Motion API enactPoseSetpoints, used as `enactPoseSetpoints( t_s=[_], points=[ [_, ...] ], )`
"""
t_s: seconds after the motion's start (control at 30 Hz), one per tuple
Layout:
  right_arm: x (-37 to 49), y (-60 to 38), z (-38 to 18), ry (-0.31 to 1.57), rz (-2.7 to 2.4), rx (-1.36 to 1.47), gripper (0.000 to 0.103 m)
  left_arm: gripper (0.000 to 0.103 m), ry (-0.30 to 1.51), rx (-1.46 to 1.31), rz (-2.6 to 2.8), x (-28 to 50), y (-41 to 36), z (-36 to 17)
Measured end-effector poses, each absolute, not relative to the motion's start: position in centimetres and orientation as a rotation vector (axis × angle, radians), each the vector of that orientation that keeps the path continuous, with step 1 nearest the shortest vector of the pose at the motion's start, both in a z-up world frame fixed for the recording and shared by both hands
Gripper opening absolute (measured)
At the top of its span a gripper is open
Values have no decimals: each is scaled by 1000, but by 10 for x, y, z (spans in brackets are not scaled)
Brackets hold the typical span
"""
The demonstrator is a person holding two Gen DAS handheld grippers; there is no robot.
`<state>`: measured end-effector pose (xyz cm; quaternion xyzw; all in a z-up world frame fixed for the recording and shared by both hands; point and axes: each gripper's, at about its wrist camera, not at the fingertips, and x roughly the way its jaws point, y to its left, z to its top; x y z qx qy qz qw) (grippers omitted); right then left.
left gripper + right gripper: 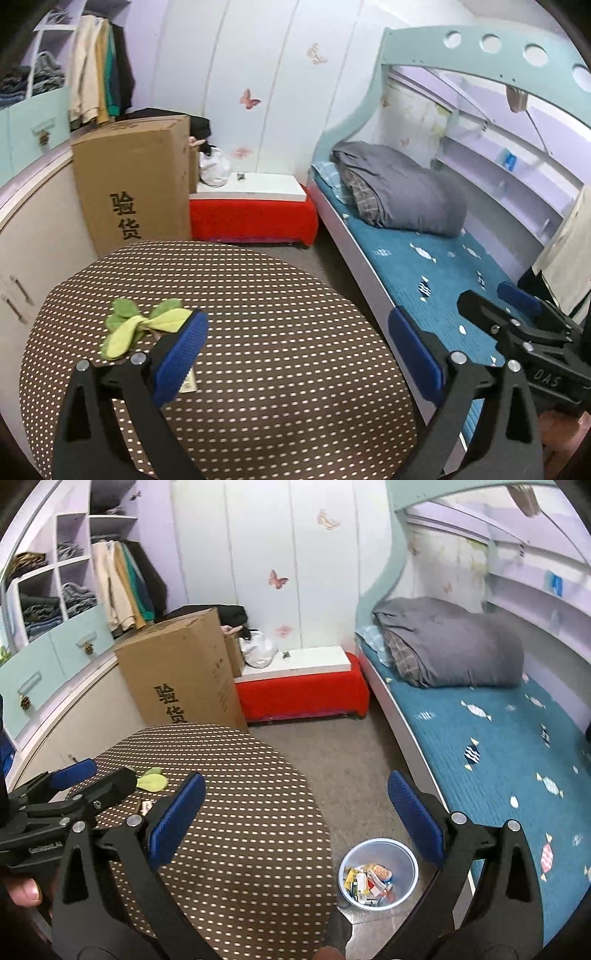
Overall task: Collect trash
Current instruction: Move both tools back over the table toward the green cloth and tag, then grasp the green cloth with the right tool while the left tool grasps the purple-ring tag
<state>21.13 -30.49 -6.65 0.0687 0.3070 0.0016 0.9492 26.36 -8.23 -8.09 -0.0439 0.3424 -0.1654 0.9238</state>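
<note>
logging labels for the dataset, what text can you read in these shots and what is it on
"验货" on the front of the cardboard box.
"DAS" on the body of the right hand-held gripper, seen from the left wrist view.
Lettering on the left hand-held gripper body: too blurred to read.
Small wrapper on the dotted table: print too small to read.
Wrappers in the trash bin: unreadable.

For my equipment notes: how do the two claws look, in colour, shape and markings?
Both are alike: the left claw and right claw have black triangular linkage arms with silver pivot bolts and flat, ribbed blue pads. The right claw's body shows white letters "DAS" in the left wrist view; the left claw's white label is blurred.
</note>
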Motion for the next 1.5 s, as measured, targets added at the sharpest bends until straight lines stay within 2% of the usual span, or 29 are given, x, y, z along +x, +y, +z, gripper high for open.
enactPoseSetpoints(
  t_s=[0.57, 0.83, 1.13, 1.47, 1.5],
  points=[
    [232, -202, -54, 622, 120, -14, 97, 96, 691, -173, -193, 254, 26, -96],
    [266, -144, -103, 751, 242, -62, 97, 96, 777, -218, -54, 258, 95, -147],
    [306, -93, -175, 908, 362, -82, 97, 96, 831, -214, 20, 269, 129, -180],
    [354, -36, -194, 861, 524, -270, 96, 96, 878, -216, 38, 283, 134, -197],
    [359, -29, -196, 857, 542, -288, 91, 96, 885, -216, 37, 283, 132, -199]
  ],
)
